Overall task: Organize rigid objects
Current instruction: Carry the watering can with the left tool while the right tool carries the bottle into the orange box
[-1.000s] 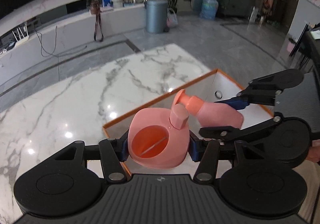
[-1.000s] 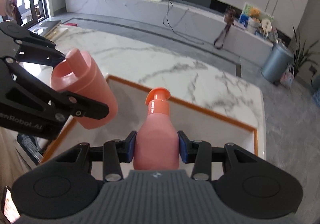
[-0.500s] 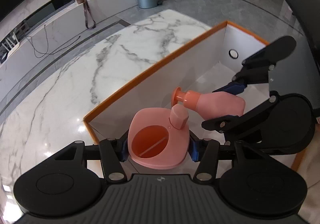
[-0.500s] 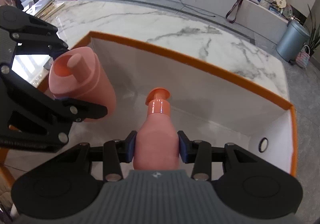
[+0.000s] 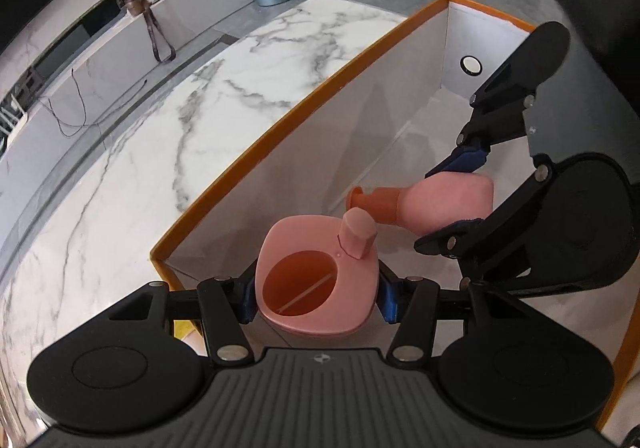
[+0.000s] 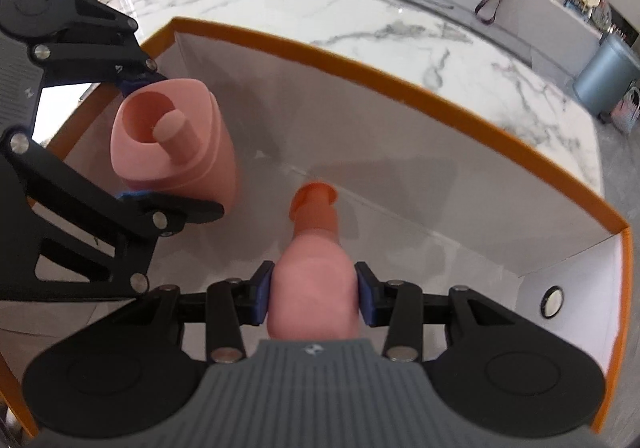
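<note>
Left gripper (image 5: 316, 298): your jaws are clamped on the pink container (image 5: 318, 280), its opening and spout facing up.
Right gripper (image 6: 314, 298): your jaws are clamped on the pink bottle (image 6: 314, 280), orange cap pointing forward.
Change: a second ago both pieces hung above the orange rim; now both sit down inside the white box (image 5: 404, 120), near its long wall on the marble desk (image 5: 168, 128).
Meaning: you're likely close to setting them down; whether they touch the floor isn't clear.

An orange-rimmed white box (image 5: 304, 98) sits on the marble table (image 5: 160, 136).
</note>
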A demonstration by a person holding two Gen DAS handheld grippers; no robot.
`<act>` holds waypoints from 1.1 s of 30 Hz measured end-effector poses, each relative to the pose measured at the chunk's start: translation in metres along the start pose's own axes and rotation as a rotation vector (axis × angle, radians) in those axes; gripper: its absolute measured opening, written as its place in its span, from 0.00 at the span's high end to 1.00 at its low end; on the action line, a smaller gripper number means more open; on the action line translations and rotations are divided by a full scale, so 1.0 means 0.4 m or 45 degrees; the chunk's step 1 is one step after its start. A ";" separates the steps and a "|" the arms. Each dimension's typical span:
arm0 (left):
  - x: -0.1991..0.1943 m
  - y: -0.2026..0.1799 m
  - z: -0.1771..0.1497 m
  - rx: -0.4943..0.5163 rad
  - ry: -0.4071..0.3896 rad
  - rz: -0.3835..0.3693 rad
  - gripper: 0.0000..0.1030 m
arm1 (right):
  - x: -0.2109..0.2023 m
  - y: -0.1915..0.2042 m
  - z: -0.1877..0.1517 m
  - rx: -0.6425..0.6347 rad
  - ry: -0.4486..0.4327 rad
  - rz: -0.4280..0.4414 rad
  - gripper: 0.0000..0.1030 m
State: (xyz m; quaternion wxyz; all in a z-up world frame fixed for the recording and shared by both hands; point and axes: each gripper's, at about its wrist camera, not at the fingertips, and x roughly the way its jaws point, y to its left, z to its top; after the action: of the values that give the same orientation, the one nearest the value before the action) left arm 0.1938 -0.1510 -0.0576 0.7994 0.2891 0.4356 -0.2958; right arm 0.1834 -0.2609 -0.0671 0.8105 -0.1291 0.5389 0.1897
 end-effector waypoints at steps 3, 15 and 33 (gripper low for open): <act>0.005 -0.003 0.003 0.015 0.009 0.008 0.39 | 0.012 0.000 0.003 0.005 0.029 0.005 0.58; 0.004 -0.007 0.002 0.046 0.026 0.050 0.33 | 0.007 0.005 0.001 0.001 0.052 0.010 0.56; -0.132 0.012 -0.042 -0.171 -0.157 0.094 0.31 | -0.005 0.020 -0.006 0.032 0.093 -0.039 0.59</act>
State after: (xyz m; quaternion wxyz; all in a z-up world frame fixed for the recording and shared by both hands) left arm 0.1649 -0.1242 -0.0182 0.8526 0.2320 0.3936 -0.2537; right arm 0.1773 -0.2549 -0.0663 0.7947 -0.1339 0.5683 0.1658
